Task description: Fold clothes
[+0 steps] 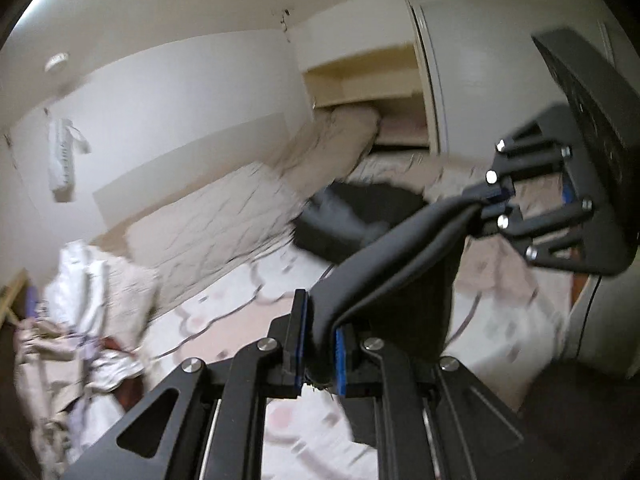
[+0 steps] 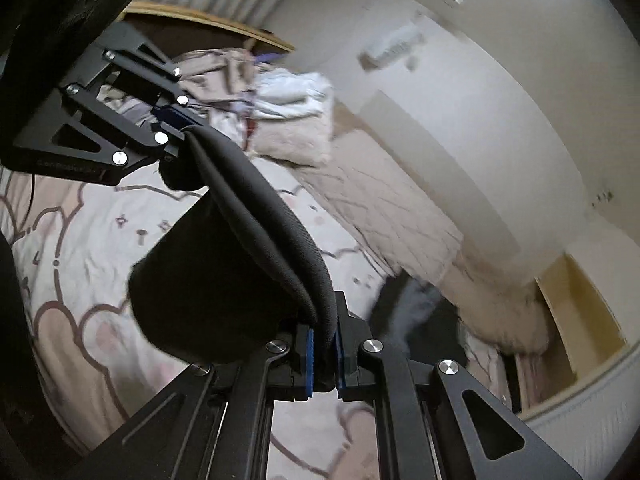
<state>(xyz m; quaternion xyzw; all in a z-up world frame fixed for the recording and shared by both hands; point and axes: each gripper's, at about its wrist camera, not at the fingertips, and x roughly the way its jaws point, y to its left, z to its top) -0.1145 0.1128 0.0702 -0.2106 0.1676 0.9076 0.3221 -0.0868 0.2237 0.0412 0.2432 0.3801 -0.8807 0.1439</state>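
A black garment (image 1: 404, 240) hangs stretched in the air between my two grippers, above the bed. My left gripper (image 1: 320, 344) is shut on one end of its folded edge. My right gripper (image 2: 323, 356) is shut on the other end; it also shows in the left wrist view (image 1: 494, 204), pinching the cloth. The left gripper shows in the right wrist view (image 2: 180, 132) at the upper left. The garment's body (image 2: 216, 280) sags below the taut edge. Both views are motion-blurred.
The bed sheet (image 1: 224, 304) is pale pink with a cloud pattern. A dark pile of clothes (image 1: 352, 216) lies near the pillows (image 1: 224, 216). A heap of light clothes (image 1: 80, 320) sits at the bed's left. An open closet (image 1: 384, 92) is beyond.
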